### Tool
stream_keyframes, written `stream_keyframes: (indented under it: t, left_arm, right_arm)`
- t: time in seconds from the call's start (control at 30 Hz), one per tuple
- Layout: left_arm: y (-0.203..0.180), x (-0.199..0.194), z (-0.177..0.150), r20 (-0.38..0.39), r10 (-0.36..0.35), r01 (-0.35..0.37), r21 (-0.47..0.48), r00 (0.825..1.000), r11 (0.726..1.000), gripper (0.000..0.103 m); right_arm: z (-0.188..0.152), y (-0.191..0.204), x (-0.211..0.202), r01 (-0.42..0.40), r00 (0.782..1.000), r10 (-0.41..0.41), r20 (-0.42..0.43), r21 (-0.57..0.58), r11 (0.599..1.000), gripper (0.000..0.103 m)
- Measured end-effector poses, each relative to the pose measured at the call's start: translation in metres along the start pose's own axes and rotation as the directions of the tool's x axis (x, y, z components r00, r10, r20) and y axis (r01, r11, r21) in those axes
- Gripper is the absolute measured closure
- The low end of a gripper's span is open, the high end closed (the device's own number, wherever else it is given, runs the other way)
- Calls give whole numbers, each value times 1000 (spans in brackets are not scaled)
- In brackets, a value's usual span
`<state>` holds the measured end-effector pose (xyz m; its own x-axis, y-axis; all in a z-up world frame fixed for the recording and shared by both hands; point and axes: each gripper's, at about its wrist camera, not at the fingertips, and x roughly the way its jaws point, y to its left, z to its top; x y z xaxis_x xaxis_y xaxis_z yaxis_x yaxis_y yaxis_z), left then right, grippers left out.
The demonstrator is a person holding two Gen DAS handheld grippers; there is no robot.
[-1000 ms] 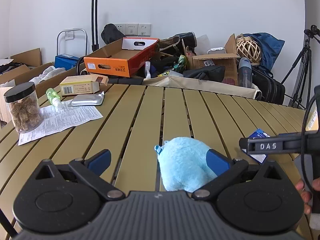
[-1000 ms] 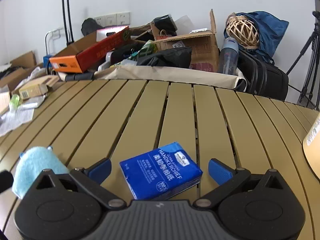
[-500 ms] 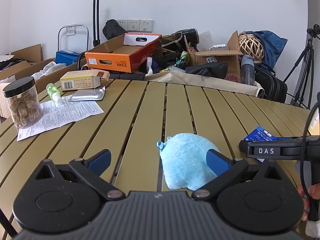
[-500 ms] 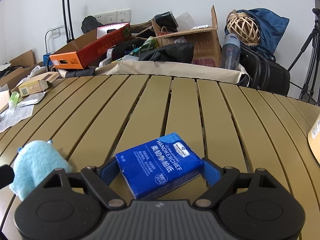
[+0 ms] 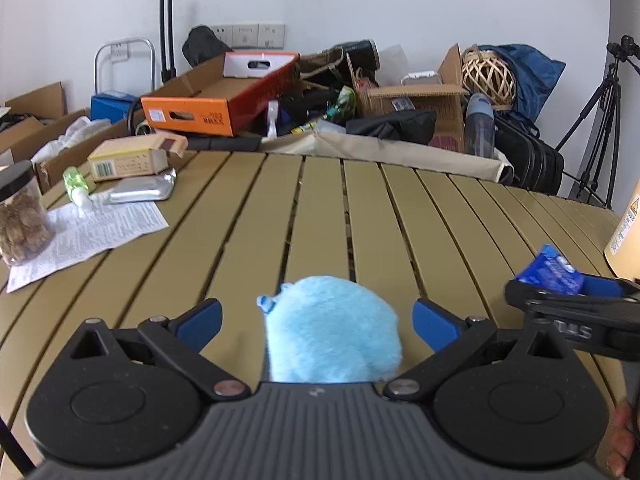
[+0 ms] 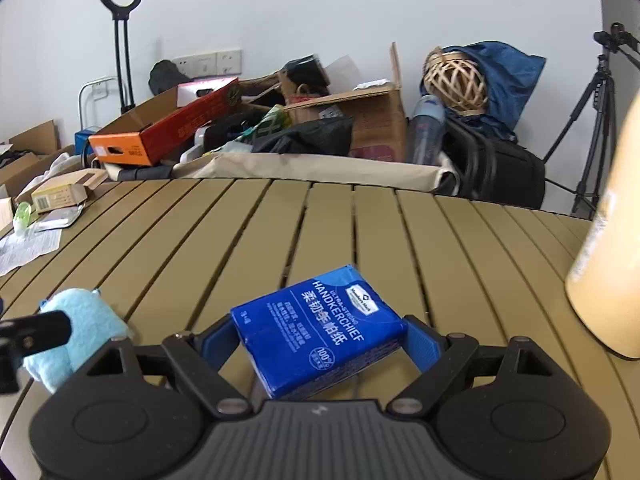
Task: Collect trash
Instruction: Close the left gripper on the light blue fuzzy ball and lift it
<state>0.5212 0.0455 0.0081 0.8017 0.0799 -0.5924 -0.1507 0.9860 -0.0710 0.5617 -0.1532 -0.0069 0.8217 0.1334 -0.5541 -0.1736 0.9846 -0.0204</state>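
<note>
Left wrist view, left gripper (image 5: 316,322): jaws spread wide, pads clear of the blue plush (image 5: 332,344).
Left wrist view, plush position: on the tabletop (image 5: 240,232), centred between the pads, straight ahead.
Left wrist view, neighbour: right gripper (image 5: 576,292) off to the right.
Right wrist view, right gripper (image 6: 320,340): clamped on the tissue pack (image 6: 320,328), pads on both sides.
Right wrist view, pack axis: long side slanting up to the right.
Right wrist view, print: "ULTRA-STRONG HANDKERCHIEF", "100%", Chinese characters.
Nearer hand: left for plush, right for pack.
</note>
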Motion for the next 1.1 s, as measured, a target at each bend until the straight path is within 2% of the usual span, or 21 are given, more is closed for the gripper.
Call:
stream_keyframes:
  t: [0.23,0.57,0.73,0.9,1.03,1.1]
  left_arm:
    - [-13,10,4,-50,0,0,2,999,1000,0]
    - [-29,22,0,-92,47,-44,24,995,999,0]
    - [-30,30,0,-97,73,-71,25,993,997,0]
    - [-22,39,0,-124,60,-63,-26,991,998,0]
    - [-20,44,-2,-135,75,-78,-19,988,997,0]
    - [-20,45,-4,-139,76,-79,-16,987,997,6]
  right_arm:
    - [-15,-30,-39,26,997,-29,71,42,999,17]
    - [-50,-73,-91,58,986,-75,149,118,991,17]
    - [-69,-91,-110,59,982,-85,171,154,986,17]
    - [-85,-102,-124,60,979,-93,181,179,982,17]
    - [-91,-103,-130,43,980,-78,184,190,981,17]
    - [-93,-101,-133,34,980,-69,186,185,982,17]
